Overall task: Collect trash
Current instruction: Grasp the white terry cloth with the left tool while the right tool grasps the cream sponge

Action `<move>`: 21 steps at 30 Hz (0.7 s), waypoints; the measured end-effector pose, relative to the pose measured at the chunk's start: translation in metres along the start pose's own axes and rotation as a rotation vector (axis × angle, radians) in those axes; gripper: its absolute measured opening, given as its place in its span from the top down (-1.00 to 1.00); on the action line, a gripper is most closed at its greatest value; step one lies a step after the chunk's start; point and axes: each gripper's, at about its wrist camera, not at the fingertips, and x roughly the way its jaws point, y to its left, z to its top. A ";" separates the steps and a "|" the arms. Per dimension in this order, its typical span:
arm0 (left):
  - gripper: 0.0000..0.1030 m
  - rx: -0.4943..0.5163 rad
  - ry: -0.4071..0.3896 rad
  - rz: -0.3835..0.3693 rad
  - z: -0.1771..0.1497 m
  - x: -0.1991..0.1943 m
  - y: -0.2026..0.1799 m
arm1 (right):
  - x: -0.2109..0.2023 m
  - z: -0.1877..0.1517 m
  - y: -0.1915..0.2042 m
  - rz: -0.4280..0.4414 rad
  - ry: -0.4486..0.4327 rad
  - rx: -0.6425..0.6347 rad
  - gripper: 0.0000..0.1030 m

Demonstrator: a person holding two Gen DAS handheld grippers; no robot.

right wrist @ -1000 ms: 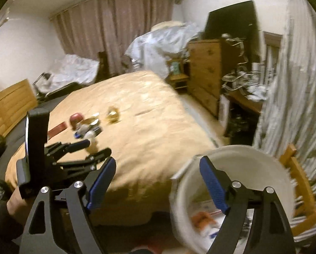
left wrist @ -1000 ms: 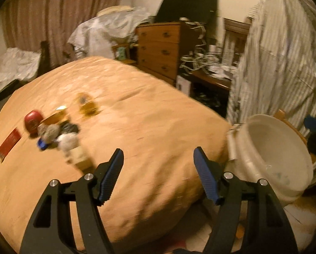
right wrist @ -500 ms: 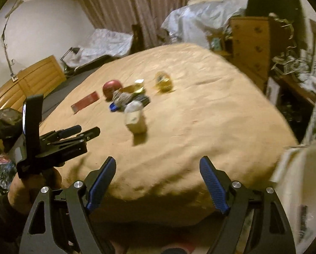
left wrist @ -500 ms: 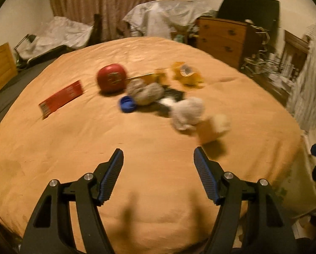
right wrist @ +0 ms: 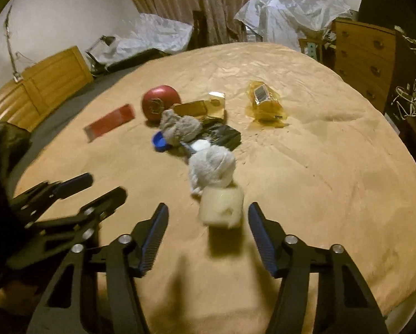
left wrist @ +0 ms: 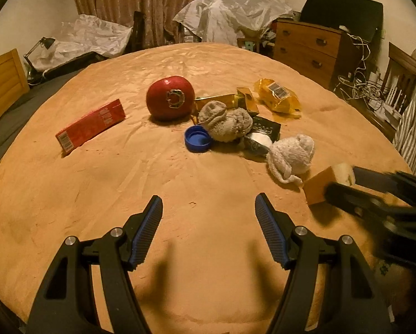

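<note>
Trash lies on the tan bedspread: a red box, a red round wrapper, a blue cap, two balled grey tissues, gold packets, a yellow bag, a black packet. A small cream and tan box lies nearest. My right gripper is open with its fingers either side of this box, just short of it. My left gripper is open and empty over bare bedspread, well short of the pile.
A wooden dresser and tangled cables stand right of the bed. Covered furniture and curtains are behind it. A wooden headboard is at the left.
Both grippers have swung from the white bucket at the bed's right side to face the trash pile. The right gripper has closed in on the small box.
</note>
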 end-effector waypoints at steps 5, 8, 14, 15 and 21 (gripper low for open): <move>-0.28 -0.006 0.008 -0.042 0.006 0.006 -0.011 | 0.010 0.000 -0.015 -0.027 0.011 -0.025 0.36; -0.39 -0.008 0.008 -0.092 0.011 0.011 -0.022 | -0.003 -0.014 -0.024 -0.023 -0.019 -0.051 0.37; -0.48 0.010 0.060 -0.201 0.019 0.038 -0.045 | -0.023 -0.053 -0.044 -0.012 -0.017 -0.058 0.37; -0.48 0.009 0.073 -0.205 0.020 0.043 -0.047 | -0.024 -0.057 -0.046 -0.010 -0.011 -0.061 0.37; -0.48 -0.085 0.113 -0.259 0.032 0.063 -0.052 | -0.028 -0.075 -0.053 0.002 -0.003 -0.051 0.09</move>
